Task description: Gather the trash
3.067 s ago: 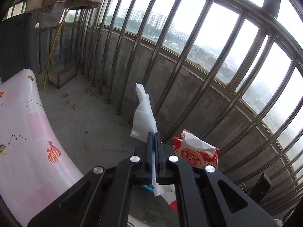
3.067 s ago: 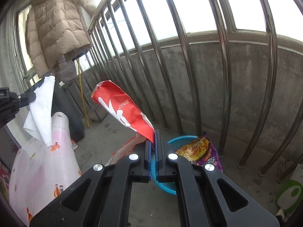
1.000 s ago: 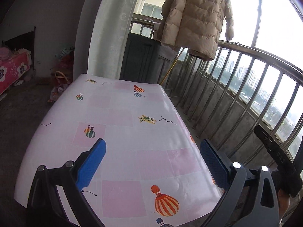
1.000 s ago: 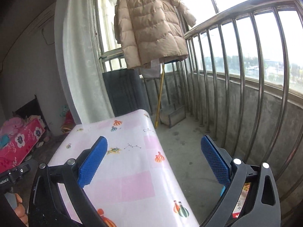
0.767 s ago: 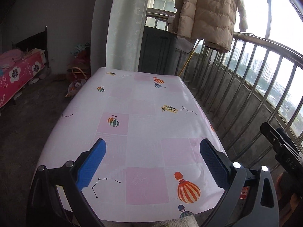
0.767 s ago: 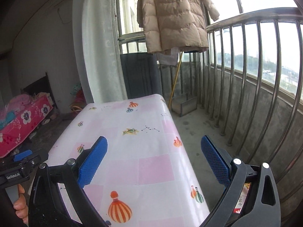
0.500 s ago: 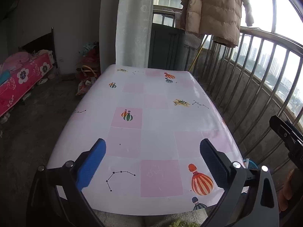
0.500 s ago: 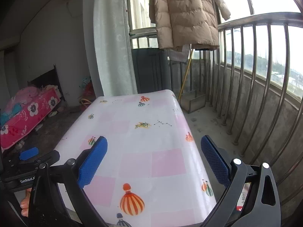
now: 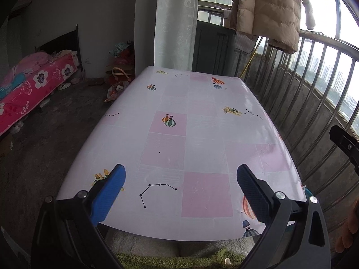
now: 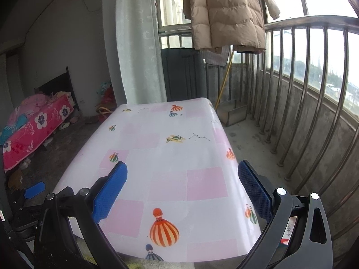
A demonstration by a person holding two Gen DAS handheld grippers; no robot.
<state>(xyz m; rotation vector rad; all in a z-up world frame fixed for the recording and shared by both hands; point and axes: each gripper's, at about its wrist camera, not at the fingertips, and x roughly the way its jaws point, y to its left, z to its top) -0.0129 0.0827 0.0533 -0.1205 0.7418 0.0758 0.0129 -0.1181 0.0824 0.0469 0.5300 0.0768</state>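
My left gripper [image 9: 179, 179] is open and empty, held above the near end of a table [image 9: 190, 134] covered in a pink and white balloon-print cloth. Over the same table [image 10: 161, 157], my right gripper [image 10: 182, 172] is also open and empty. No trash lies on the cloth in either view. A sliver of a red and white wrapper [image 10: 289, 227] shows low on the floor side, behind my right finger. A blue basin rim [image 9: 306, 191] peeks past the table's right corner. The left wrist view catches part of the other gripper [image 9: 345, 143] at the right edge.
A steel railing [image 10: 314, 103] on a concrete wall runs along the right. At the far end hang a beige padded coat [image 10: 226, 13] and a pale curtain [image 10: 136, 51], beside a dark cabinet [image 10: 181, 74]. A bed with a pink flowered cover [image 9: 33, 87] stands at the left.
About three seconds ago the left gripper was shut on a white tissue and the right on a red wrapper over the basin. Both are now open, empty and turned towards the table.
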